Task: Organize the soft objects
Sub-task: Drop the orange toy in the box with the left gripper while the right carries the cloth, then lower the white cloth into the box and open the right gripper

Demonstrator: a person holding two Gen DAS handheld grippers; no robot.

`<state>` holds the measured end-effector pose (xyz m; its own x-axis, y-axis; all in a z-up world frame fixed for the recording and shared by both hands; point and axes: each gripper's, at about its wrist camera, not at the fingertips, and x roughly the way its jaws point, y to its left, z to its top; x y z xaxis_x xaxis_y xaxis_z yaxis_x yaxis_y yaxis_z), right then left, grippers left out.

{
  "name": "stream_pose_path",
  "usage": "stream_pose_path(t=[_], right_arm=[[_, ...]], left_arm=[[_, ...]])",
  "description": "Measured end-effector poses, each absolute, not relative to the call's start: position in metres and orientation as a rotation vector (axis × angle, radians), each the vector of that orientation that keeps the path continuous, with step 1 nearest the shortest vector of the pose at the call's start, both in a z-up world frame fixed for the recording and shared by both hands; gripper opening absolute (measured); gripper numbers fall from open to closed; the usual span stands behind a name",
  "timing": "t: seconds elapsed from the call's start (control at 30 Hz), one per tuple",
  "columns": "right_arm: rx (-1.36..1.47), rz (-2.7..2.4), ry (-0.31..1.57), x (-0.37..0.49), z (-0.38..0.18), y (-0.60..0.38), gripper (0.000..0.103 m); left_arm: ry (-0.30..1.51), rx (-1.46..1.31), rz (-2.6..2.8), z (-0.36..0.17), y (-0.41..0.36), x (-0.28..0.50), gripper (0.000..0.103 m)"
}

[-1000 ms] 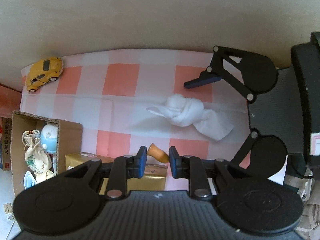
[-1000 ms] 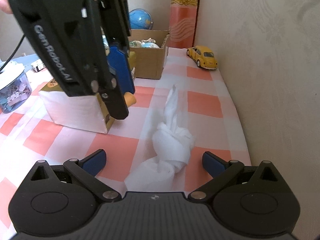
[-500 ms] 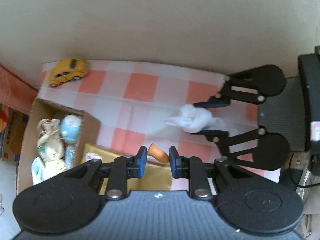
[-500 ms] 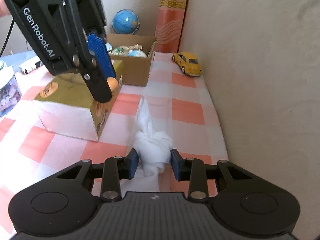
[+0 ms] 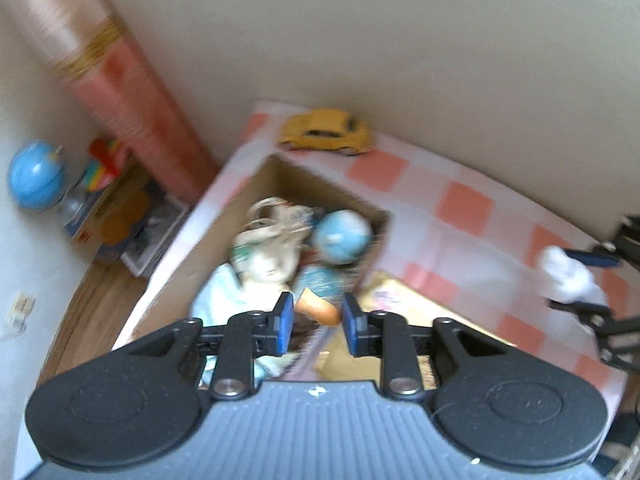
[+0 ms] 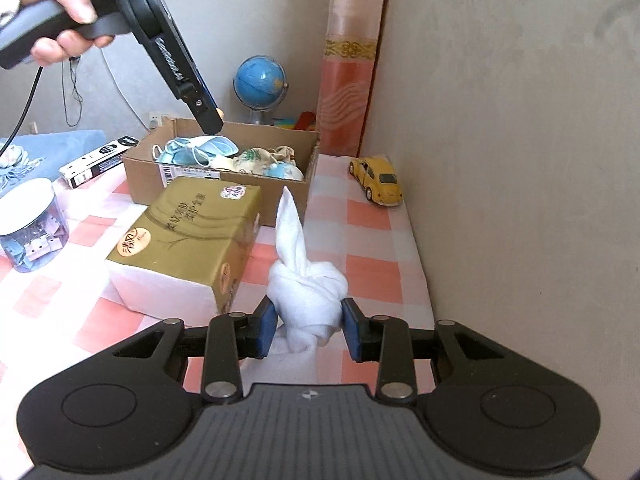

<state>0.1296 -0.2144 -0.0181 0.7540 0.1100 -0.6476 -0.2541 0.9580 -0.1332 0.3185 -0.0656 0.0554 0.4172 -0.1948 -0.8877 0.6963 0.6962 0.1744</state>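
Box (image 6: 176,168): a brown box far in front of the right tongs, and right under the left tongs; soft things already lie in it, some pale blue bits, a flowery cloth bag (image 5: 266,240) and a blue ball (image 5: 340,236); so part of the job looks done
Left tongs (image 5: 314,322): up over the box, tips pointing down into it; the jaws are opening now; a small orange thing (image 5: 316,310) sits between them, and it looks like it is being let go so it can drop in; this view is blurry, so I cannot tell if the pads are touching it
Right tongs (image 6: 308,328): pinching the white cloth (image 6: 306,292), one pad on each side of its knot; the cloth's tail points away from the tongs, toward the box
Cloth spot: held just over the checked table (image 6: 368,216), beside the gold tissue pack (image 6: 188,236); not in the box yet
Left to do: the orange thing has to land in the box; then the white cloth has to go across to the box too
Not soft: a yellow toy car (image 6: 378,180) by the wall, off to the right past the cloth; it likely stays put
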Motion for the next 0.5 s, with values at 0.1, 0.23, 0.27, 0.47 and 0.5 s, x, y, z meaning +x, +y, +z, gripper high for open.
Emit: stream_pose_path(t=[0.1,0.23,0.27,0.47,0.5], right_arm=[[-0.229,0.215,0.688,0.132,-0.015,-0.211,0.039],[-0.234,0.231,0.689,0.142,-0.01,-0.208,0.039],[-0.234,0.237,0.688,0.145,-0.009,-0.206,0.039],[-0.252,0.286,0.664,0.18,0.008,-0.194,0.039],[-0.251,0.299,0.66,0.188,0.012,-0.191,0.039]], left_arm=[[0.986,0.538,-0.565,0.053,-0.051,0.323,0.062],[0.903,0.514,-0.531,0.058,-0.035,0.31,0.088],[0.886,0.498,-0.523,0.061,-0.03,0.305,0.088],[0.73,0.394,-0.465,0.075,-0.006,0.262,0.099],[0.715,0.363,-0.457,0.076,-0.003,0.254,0.1]])
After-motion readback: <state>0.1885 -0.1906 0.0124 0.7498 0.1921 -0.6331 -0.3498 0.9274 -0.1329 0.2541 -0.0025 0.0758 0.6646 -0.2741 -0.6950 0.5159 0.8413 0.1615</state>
